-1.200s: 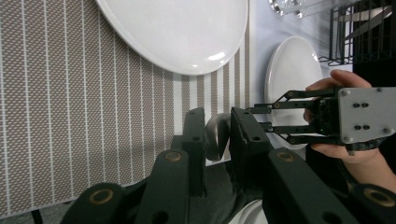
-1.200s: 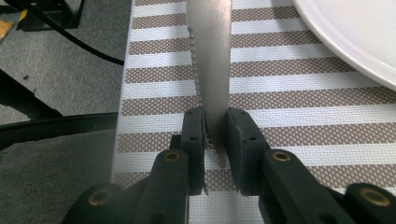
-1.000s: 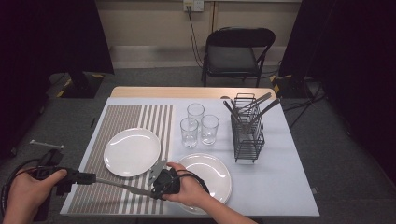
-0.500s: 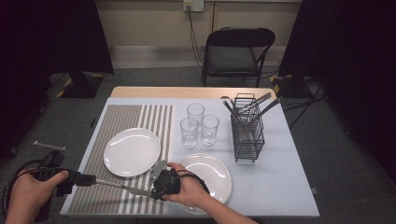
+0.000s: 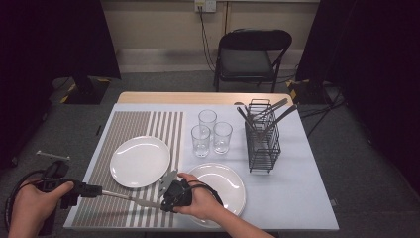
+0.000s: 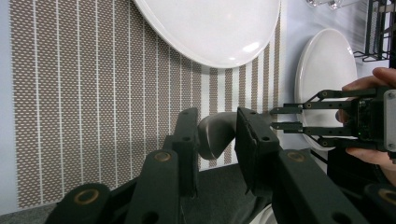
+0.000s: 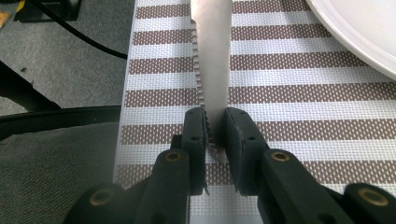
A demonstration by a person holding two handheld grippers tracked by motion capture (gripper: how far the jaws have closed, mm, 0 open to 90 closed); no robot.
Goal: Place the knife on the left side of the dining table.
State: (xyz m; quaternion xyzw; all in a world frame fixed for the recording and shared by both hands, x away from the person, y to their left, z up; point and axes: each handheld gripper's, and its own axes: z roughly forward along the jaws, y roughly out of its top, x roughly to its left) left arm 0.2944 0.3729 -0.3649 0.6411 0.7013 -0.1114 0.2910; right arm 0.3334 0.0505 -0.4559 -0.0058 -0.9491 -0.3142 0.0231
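Little is changing since the earlier pictures: both hands are staying near the table's front edge with the knife (image 5: 130,197) stretched between them, and the plates, glasses and rack are keeping their places.

In the high view the left gripper (image 5: 94,191) is reaching in from the lower left, over the table's corner, and the right gripper (image 5: 161,202) is sitting over the striped placemat (image 5: 130,130), beside the near plate (image 5: 229,187). The knife is lying roughly level above the placemat's front part, just in front of the far plate (image 5: 140,161).

In the left gripper view the left gripper (image 6: 215,135) is clamping the knife's rounded handle end (image 6: 215,135) between its jaws. In the right gripper view the right gripper (image 7: 215,133) is pinching the serrated blade (image 7: 211,56), teeth facing that view's left.

Three glasses (image 5: 211,132) are standing together behind the plates, and the wire rack (image 5: 263,143) with cutlery is standing to their right.

The right hand (image 5: 203,203) is covering most of its gripper from above, so the jaws there are hard to make out. The knife's middle is thin and faint in the high view. The right gripper view is cutting the blade off at the top edge, and the left gripper's jaws are hiding most of the handle.
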